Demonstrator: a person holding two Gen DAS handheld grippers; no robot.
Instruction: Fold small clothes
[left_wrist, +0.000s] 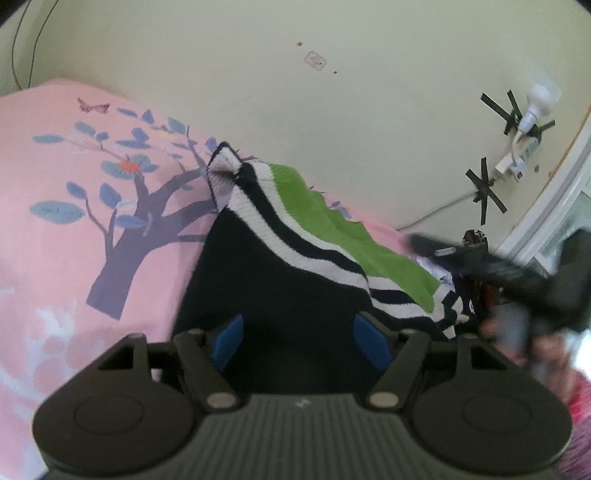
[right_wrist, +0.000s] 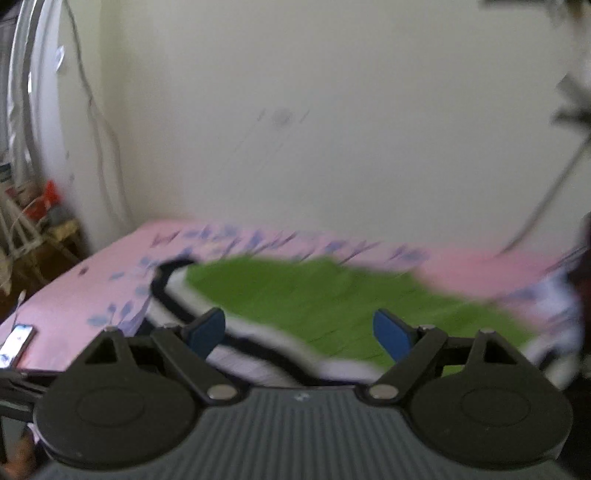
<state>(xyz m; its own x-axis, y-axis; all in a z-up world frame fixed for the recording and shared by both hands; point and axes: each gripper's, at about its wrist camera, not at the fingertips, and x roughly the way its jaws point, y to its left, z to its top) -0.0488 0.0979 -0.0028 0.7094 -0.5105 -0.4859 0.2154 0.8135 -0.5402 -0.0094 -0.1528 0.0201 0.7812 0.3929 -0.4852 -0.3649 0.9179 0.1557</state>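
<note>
Bedsheet (left_wrist: 55, 258): pink, printed with a dark tree, blue leaves and a butterfly.
Wall (left_wrist: 332, 92): pale cream, marked with a few small spots.
Light bulb (left_wrist: 537, 99): white, fixed to the wall among crossed strips of black tape (left_wrist: 485, 190).
Cable (left_wrist: 432, 214): thin, running along the wall below the tape.
Phone (right_wrist: 16, 341): lying flat at the sheet's near left edge, screen lit.

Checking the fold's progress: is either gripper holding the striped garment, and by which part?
Neither. The left gripper and right gripper are both open above the garment.
</note>
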